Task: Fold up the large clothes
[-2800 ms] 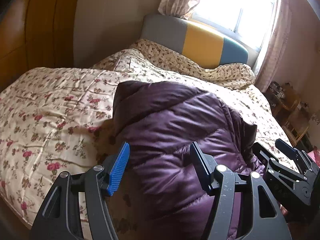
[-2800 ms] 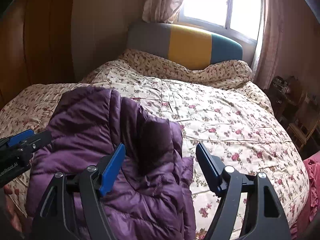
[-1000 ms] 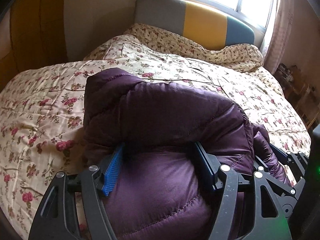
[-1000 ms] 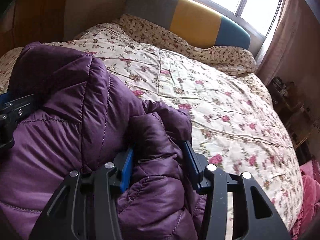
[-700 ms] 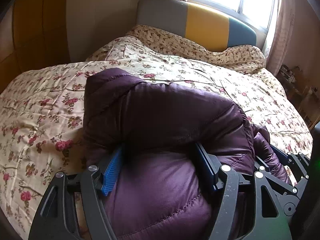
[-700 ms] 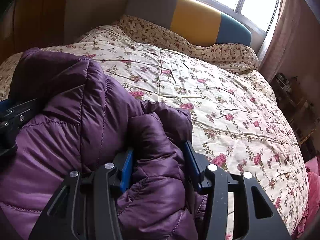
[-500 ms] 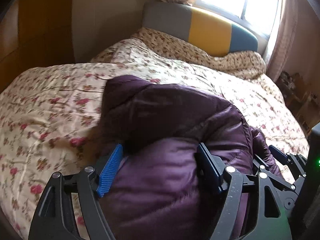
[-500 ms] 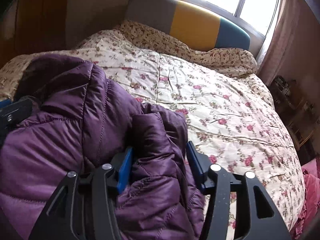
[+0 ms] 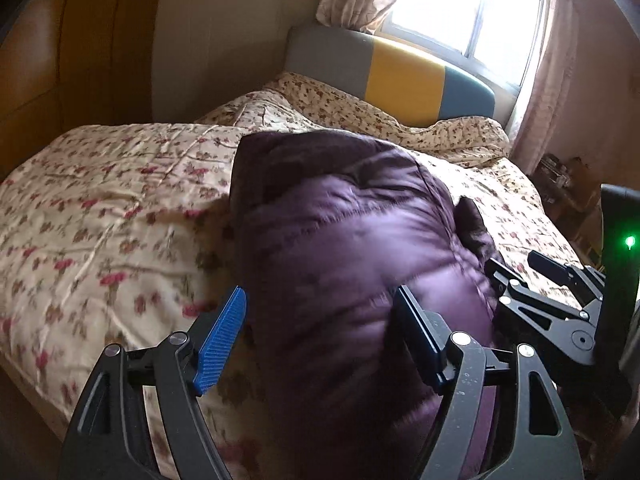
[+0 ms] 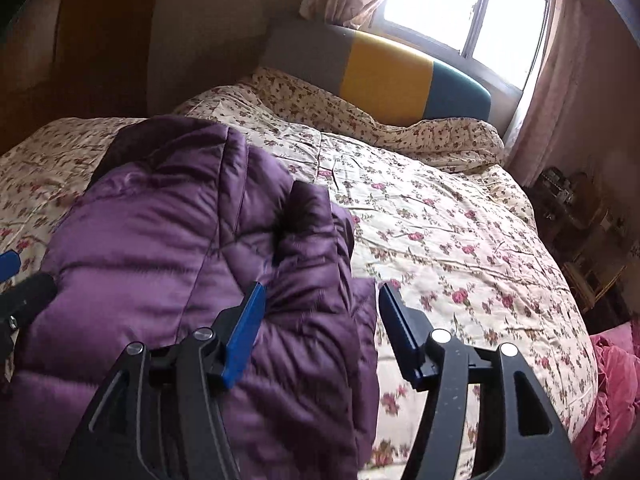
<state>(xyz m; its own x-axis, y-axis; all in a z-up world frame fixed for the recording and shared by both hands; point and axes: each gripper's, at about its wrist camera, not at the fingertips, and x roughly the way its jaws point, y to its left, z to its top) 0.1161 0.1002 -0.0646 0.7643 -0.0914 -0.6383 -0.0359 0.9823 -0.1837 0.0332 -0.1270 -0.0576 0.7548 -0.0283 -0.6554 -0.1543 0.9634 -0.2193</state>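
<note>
Purple, puffy and glossy, the down jacket (image 9: 352,248) lies in a bulky mound on the floral quilt (image 9: 112,216) near the foot of the bed, already doubled over on itself, with a darker furry trim (image 10: 300,208) poking out along its right-hand edge. By the look of that shiny quilted shell it is light for its bulk, soft all the way through, and probably slick. I expect it to spring back up once pressure comes off, and trapped air will fight any crease. A pinch on the smooth top panel would likely slide away, so the better hold looks to be a stitched seam, a hem or the thick rolled edge, where the fabric bunches and gives some bite.

Now the left claw (image 9: 316,336) sits spread wide, its blue pad (image 9: 220,344) clear of the cloth on the quilt side and the other finger pressed against the jacket's flank, gripping nothing. Over on the other side, the right claw (image 10: 320,332) is likewise released, straddling the crumpled right edge of the jacket with both fingers apart and fabric lying loose between them.

Beyond the garment, the quilt runs back to a grey, yellow and teal headboard (image 10: 384,76) beneath a bright window (image 10: 460,12), with a pink cloth (image 10: 616,384) at the bed's right edge.
</note>
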